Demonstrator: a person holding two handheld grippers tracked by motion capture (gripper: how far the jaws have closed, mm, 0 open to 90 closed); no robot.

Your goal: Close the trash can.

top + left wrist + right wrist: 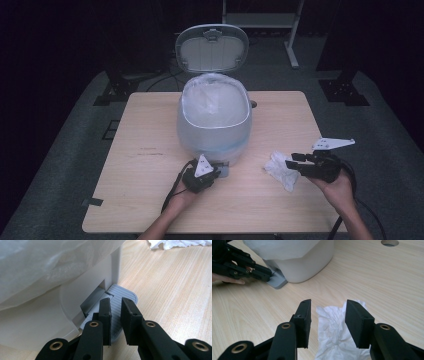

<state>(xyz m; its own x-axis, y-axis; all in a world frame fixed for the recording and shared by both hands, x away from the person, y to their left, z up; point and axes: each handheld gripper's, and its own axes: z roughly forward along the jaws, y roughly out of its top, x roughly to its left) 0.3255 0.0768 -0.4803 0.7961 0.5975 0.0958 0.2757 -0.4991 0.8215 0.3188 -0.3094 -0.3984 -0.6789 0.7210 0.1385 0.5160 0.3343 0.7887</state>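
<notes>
While the left tongs (212, 175), closed and empty, press the bin's pedal (120, 305) to hold its lid (212, 48) up, the right tongs (327, 322) hang open over the crumpled tissue (334, 332) near the worktop's (150, 195) right edge; slipping off would likely drop the lid

Pale wooden square worktop (150, 200) on grey carpet floor (60, 165); dark surroundings; white metal frame (292, 45) beyond far edge.

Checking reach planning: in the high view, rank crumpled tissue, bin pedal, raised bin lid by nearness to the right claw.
1. Crumpled tissue: on the table just left of the right claw.
2. Bin pedal: farther left, at the bin's base.
3. Raised bin lid: far back.
</notes>
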